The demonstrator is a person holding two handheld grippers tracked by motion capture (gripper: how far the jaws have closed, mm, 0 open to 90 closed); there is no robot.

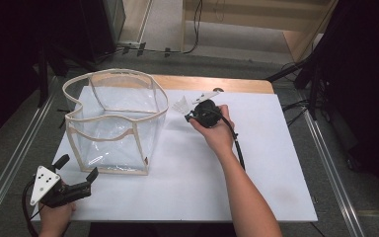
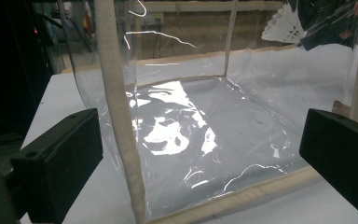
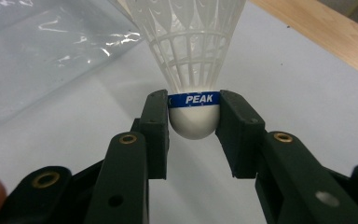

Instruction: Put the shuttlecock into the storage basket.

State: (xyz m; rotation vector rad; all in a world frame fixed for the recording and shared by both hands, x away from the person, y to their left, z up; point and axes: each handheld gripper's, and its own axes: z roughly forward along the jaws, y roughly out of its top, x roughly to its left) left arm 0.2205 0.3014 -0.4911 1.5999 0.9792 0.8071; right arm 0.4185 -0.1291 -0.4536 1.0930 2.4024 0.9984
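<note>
High view: from above the near edge, facing forward and down over the whole table [image 1: 187, 197]. Left gripper view: low at the near left corner, close against the clear bag [image 2: 191, 135]. Right gripper view: inches from the shuttlecock [image 3: 193, 60], also seen through the bag in the left view.

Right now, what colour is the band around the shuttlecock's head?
Blue with white lettering on the shuttlecock; clearest in the right gripper view.

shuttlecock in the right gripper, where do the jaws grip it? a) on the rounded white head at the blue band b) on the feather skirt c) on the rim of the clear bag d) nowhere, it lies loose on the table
a: in the right gripper view the right gripper presses both pads on the shuttlecock at its rounded white head, level with the blue band, the skirt pointing away.
</note>
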